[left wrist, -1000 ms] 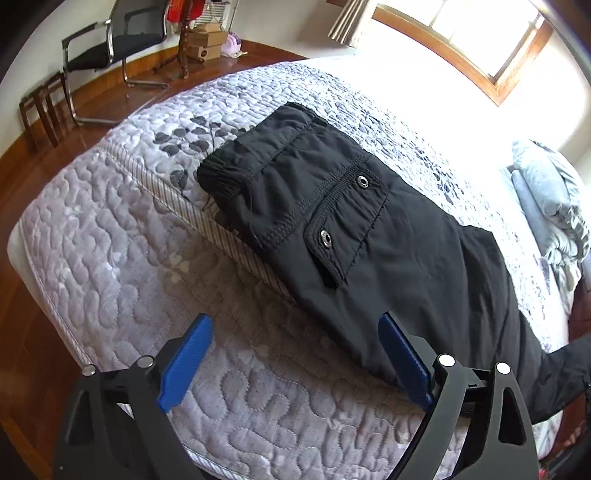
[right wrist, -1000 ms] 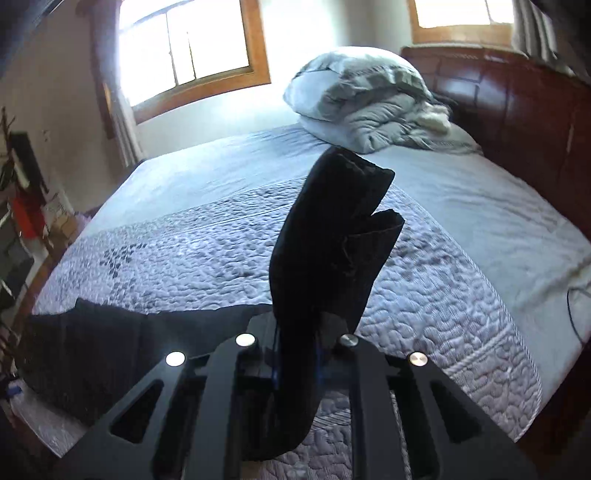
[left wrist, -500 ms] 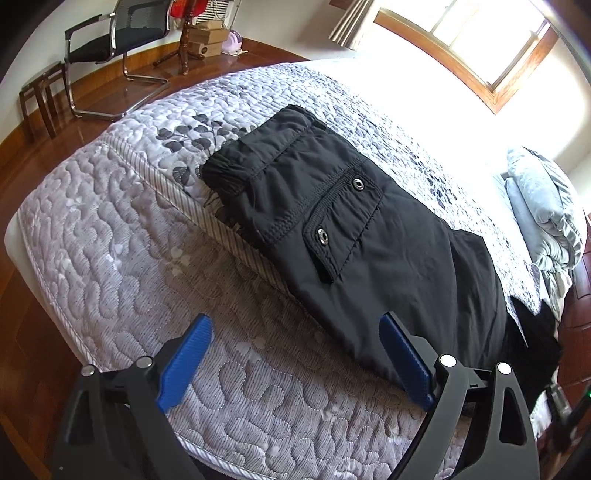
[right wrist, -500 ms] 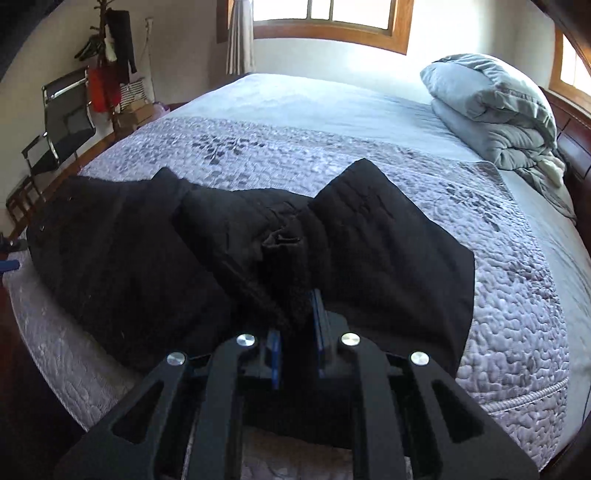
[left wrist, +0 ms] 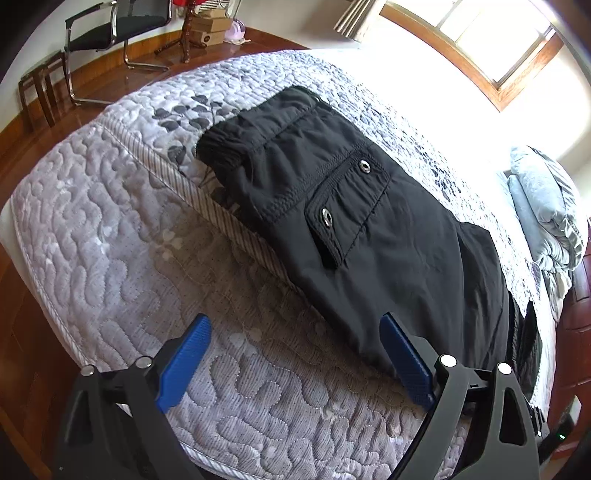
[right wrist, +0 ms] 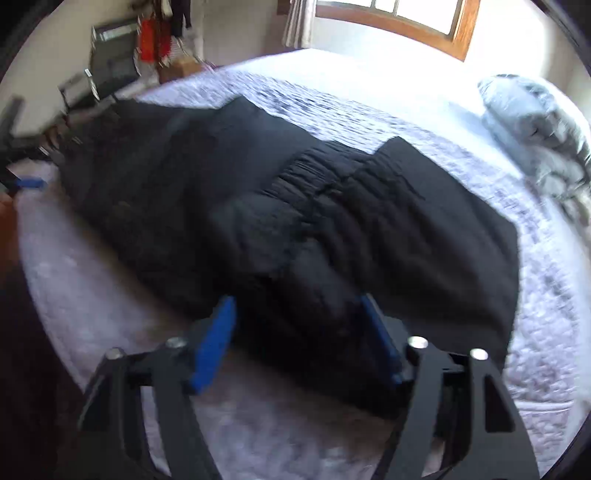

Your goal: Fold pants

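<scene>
Black pants (left wrist: 332, 206) lie on the quilted bed, waistband and snap pocket toward the left wrist camera. In the right wrist view the pants (right wrist: 369, 221) lie with the leg ends folded back over the rest. My left gripper (left wrist: 295, 354) is open and empty, hovering over the bedspread beside the pants' near edge. My right gripper (right wrist: 299, 332) is open, its blue fingers either side of a bunched fold of the legs, not clamped on it. The right wrist view is motion-blurred.
The grey quilted bed (left wrist: 110, 221) drops off at its edge to a wooden floor. A chair (left wrist: 110, 26) and boxes stand beyond the bed's corner. A folded grey duvet (right wrist: 535, 122) lies near the headboard. Windows stand behind the bed.
My right gripper carried the pant legs over onto the rest of the pants, laid them down and opened, letting go. My left gripper stayed open and hardly moved.
</scene>
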`<state>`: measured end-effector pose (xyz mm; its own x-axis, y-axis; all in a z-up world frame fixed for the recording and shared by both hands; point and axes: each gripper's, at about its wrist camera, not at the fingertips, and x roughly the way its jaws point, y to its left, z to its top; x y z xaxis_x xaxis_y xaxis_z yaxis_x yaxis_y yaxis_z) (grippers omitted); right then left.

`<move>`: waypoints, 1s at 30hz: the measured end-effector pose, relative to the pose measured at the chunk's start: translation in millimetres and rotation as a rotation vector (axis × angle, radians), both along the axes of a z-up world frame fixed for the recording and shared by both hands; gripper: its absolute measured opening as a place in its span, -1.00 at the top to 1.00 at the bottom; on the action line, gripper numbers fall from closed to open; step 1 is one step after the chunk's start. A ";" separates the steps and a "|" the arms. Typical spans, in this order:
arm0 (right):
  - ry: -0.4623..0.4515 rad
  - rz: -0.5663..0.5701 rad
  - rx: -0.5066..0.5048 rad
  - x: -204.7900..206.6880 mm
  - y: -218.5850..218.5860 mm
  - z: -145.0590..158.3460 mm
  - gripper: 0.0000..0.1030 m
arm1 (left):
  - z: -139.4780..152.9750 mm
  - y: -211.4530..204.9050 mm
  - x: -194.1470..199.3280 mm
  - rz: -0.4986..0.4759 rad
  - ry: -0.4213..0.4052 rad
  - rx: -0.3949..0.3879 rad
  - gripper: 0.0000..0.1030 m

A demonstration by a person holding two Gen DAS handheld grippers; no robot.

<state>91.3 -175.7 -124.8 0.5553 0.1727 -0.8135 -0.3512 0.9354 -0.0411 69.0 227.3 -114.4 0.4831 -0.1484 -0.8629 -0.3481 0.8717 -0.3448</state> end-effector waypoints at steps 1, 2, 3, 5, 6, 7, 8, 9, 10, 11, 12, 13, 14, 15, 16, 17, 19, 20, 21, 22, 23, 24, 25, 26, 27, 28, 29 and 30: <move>0.011 0.015 0.067 -4.5 -2.8 6.1 -0.34 | -0.7 -0.8 0.1 -0.005 0.003 0.000 -0.81; 0.008 0.010 0.114 -7.7 -6.7 12.4 -0.34 | -1.0 -1.6 0.2 -0.009 0.004 0.003 -0.81; -0.008 -0.013 0.151 -9.6 -11.9 19.1 -0.34 | -1.1 -2.0 0.6 -0.012 0.003 0.007 -0.81; -0.031 -0.073 0.213 -8.1 -24.6 31.3 -0.34 | -1.6 -2.7 1.2 -0.008 0.001 0.011 -0.81; -0.039 -0.104 0.203 -5.1 -27.3 34.3 -0.34 | -1.7 -2.8 1.4 -0.005 0.001 0.009 -0.81; -0.045 -0.115 0.187 -2.6 -26.7 34.2 -0.34 | -2.4 -3.0 1.5 -0.003 0.001 -0.001 -0.81; -0.040 -0.115 0.167 1.4 -24.6 32.3 -0.34 | -3.0 -3.0 1.7 -0.002 0.002 -0.010 -0.81; -0.028 -0.121 0.145 6.3 -23.2 28.9 -0.34 | -3.5 -3.7 2.0 -0.002 0.002 -0.018 -0.81; -0.012 -0.125 0.126 11.5 -20.5 23.4 -0.34 | -4.2 -4.5 2.2 -0.005 0.004 -0.022 -0.81; 0.006 -0.126 0.112 15.8 -17.2 17.1 -0.34 | -4.8 -5.4 2.4 -0.011 0.006 -0.021 -0.81; 0.014 -0.145 0.087 19.7 -15.4 11.7 -0.23 | -5.3 -6.3 2.4 -0.016 0.008 -0.016 -0.81; 0.017 -0.165 0.065 23.5 -14.8 7.2 -0.06 | -5.5 -7.0 2.2 -0.018 0.010 -0.012 -0.81; 0.022 -0.184 0.053 26.6 -17.0 3.2 -0.01 | -5.6 -6.7 2.2 -0.020 0.010 -0.010 -0.82; 0.032 -0.203 0.061 29.9 -19.3 -0.7 0.25 | -5.5 -6.4 1.8 -0.018 0.010 -0.011 -0.83; 0.042 -0.210 0.079 31.8 -21.9 -2.5 0.53 | -5.5 -5.3 1.6 -0.013 0.009 -0.014 -0.84; 0.048 -0.220 0.090 33.4 -23.8 -4.0 0.58 | -5.7 -4.0 1.6 -0.008 0.009 -0.017 -0.85; 0.033 -0.224 0.120 32.4 -25.3 1.7 0.88 | -6.1 -1.4 1.9 -0.002 0.009 -0.023 -0.85; 0.020 -0.219 0.136 31.7 -25.2 5.8 0.89 | -6.5 -0.1 2.0 0.001 0.008 -0.024 -0.85; 0.003 -0.207 0.161 30.5 -23.9 13.0 0.89 | -6.9 1.1 1.9 0.004 0.008 -0.024 -0.86; -0.009 -0.195 0.182 29.1 -22.8 18.0 0.90 | -7.7 1.9 1.9 0.009 0.009 -0.025 -0.86; -0.024 -0.178 0.205 27.7 -20.6 24.8 0.90 | -8.7 2.5 1.8 0.011 0.012 -0.028 -0.86; -0.035 -0.165 0.217 26.7 -20.7 29.9 0.90 | -9.2 2.9 1.4 0.012 0.013 -0.031 -0.86; -0.042 -0.143 0.228 26.5 -17.0 34.1 0.90 | -10.2 3.2 1.1 0.014 0.014 -0.035 -0.86; -0.042 -0.124 0.235 28.8 -14.0 34.2 0.90 | -10.9 3.1 0.7 0.017 0.015 -0.038 -0.86; -0.038 -0.109 0.240 30.5 -8.3 32.5 0.90 | -11.4 2.8 0.3 0.019 0.016 -0.039 -0.86; -0.024 -0.100 0.241 32.8 -5.7 29.4 0.90 | -11.9 2.6 0.2 0.019 0.018 -0.041 -0.86; 0.005 -0.089 0.227 36.9 0.4 20.8 0.90 | -12.3 1.8 0.2 0.019 0.019 -0.043 -0.86; 0.026 -0.083 0.207 39.0 5.0 15.0 0.89 | -12.7 1.1 0.1 0.019 0.019 -0.044 -0.86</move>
